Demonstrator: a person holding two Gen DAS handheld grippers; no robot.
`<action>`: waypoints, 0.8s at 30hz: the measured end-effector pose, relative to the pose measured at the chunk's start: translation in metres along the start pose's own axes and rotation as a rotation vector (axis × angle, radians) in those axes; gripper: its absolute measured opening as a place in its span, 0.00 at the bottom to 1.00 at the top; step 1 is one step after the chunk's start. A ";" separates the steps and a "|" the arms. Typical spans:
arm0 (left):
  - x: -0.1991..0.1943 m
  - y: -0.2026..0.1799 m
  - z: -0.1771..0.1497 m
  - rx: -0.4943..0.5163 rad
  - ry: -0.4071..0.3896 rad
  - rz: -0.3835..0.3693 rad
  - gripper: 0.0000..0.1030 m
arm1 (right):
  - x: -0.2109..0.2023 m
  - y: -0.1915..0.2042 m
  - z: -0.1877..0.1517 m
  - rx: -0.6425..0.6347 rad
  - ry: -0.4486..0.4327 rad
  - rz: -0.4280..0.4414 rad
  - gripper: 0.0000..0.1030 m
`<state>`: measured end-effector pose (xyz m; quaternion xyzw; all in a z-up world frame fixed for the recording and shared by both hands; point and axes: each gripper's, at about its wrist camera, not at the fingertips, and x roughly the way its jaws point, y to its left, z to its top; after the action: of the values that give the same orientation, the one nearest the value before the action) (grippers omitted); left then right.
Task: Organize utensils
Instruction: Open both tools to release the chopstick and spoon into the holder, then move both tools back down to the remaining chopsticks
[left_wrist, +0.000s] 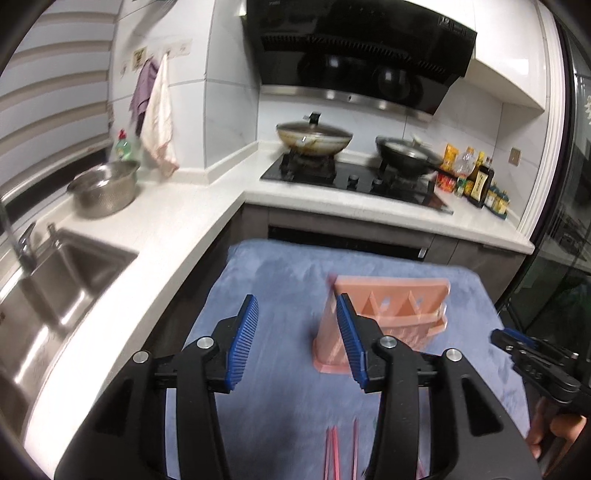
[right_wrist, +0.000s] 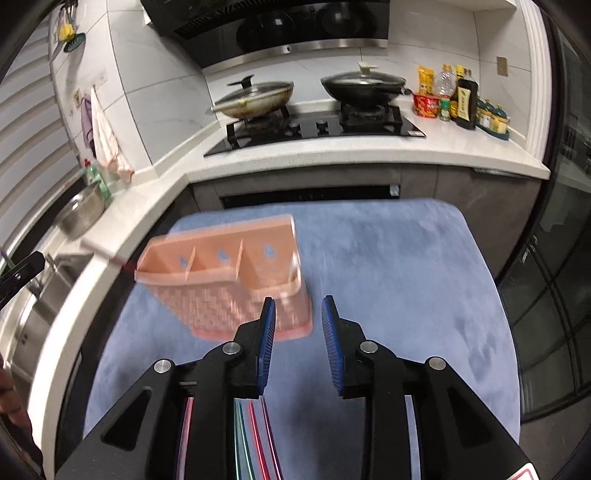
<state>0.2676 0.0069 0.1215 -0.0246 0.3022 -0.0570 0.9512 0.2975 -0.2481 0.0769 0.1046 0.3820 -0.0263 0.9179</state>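
A pink utensil holder (left_wrist: 399, 314) with three compartments stands on the blue mat (left_wrist: 280, 295); it also shows blurred in the right wrist view (right_wrist: 229, 280). My left gripper (left_wrist: 297, 314) is open and empty, above the mat just left of the holder. My right gripper (right_wrist: 298, 314) is open and empty, to the right of the holder's near end; it shows at the right edge of the left wrist view (left_wrist: 517, 343). Thin coloured chopsticks (right_wrist: 255, 435) lie on the mat under my right gripper, and red ones (left_wrist: 334, 454) lie below my left gripper.
The white L-shaped counter (left_wrist: 155, 236) holds a steel sink (left_wrist: 55, 288) and a colander (left_wrist: 103, 188) on the left. A stove (left_wrist: 351, 177) with two lidded woks and condiment bottles (left_wrist: 476, 177) stands at the back. A dark glass door (right_wrist: 554, 295) is at the right.
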 end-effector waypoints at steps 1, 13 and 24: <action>-0.002 0.002 -0.008 -0.001 0.012 -0.001 0.41 | -0.005 0.000 -0.012 -0.006 0.005 -0.009 0.26; -0.026 0.020 -0.147 0.023 0.221 0.007 0.41 | -0.050 0.004 -0.149 -0.064 0.109 -0.079 0.31; -0.034 0.011 -0.234 0.036 0.388 -0.051 0.41 | -0.055 -0.005 -0.226 -0.019 0.217 -0.088 0.31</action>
<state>0.1063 0.0187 -0.0507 -0.0039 0.4783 -0.0903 0.8736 0.1009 -0.2072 -0.0399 0.0815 0.4837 -0.0515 0.8699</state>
